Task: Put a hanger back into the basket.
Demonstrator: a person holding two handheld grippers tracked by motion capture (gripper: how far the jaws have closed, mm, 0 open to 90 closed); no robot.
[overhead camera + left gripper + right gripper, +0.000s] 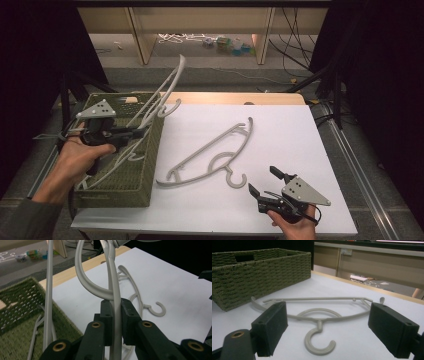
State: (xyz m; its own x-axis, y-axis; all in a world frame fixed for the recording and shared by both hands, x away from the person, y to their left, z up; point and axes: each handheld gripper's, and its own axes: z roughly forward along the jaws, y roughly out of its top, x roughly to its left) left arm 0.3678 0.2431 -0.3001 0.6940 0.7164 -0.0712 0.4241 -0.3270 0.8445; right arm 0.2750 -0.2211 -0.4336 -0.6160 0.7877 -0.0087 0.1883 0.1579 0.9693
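Two hangers: one is being clamped tight by the left gripper over the basket; the other is lying beside the basket, right gripper wide open, empty, for pickup.

Your left gripper: black body, grey three-cornered plate, brass-ringed jaw pivots | your right gripper: same build, black cable | your left sleeve: grey-green.
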